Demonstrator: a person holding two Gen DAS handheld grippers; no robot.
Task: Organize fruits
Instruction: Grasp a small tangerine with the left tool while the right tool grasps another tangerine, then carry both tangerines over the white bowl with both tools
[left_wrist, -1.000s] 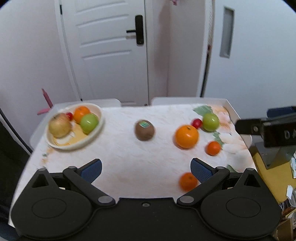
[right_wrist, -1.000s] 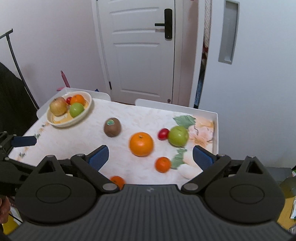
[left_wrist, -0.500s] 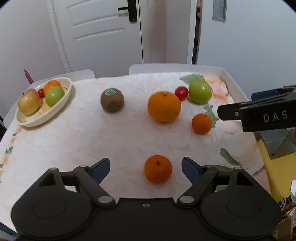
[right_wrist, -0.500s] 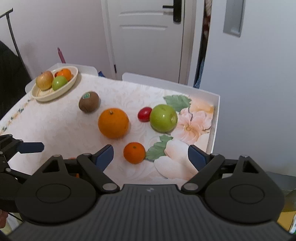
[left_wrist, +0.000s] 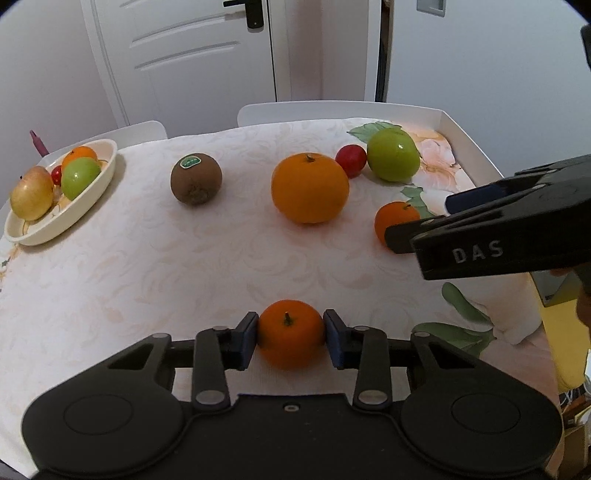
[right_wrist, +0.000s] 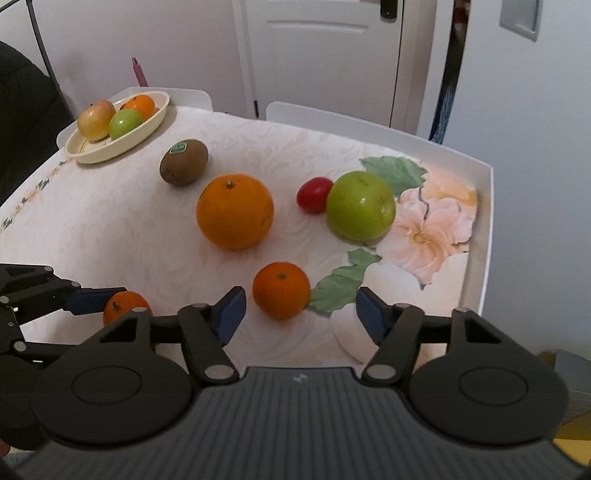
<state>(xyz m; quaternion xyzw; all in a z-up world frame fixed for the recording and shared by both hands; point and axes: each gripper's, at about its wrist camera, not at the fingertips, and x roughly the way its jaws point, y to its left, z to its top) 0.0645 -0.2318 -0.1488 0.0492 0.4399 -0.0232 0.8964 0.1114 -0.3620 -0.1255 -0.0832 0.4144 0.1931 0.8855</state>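
A small mandarin (left_wrist: 291, 338) sits on the tablecloth near the front edge. My left gripper (left_wrist: 290, 328) is closing, and both blue pads press its sides. A second small mandarin (right_wrist: 280, 290) lies further right, between the fingers of my right gripper (right_wrist: 300, 312). Those jaws are closing too, with gaps left on both sides of the fruit. Behind lie a large orange (right_wrist: 234, 210), a kiwi (right_wrist: 183, 162), a green apple (right_wrist: 360, 205) and a small red fruit (right_wrist: 313, 194). At the far left a cream bowl (right_wrist: 110, 155) holds several fruits.
The table has a raised white rim (right_wrist: 487, 229) along its right and far sides. Two white chair backs (right_wrist: 332, 118) stand behind it, in front of a white door. A dark sleeve shows at the left edge of the right wrist view.
Both grippers have come down and closer to the table. The left jaws narrowed from wide open onto the near mandarin. The right jaws narrowed around the second mandarin.
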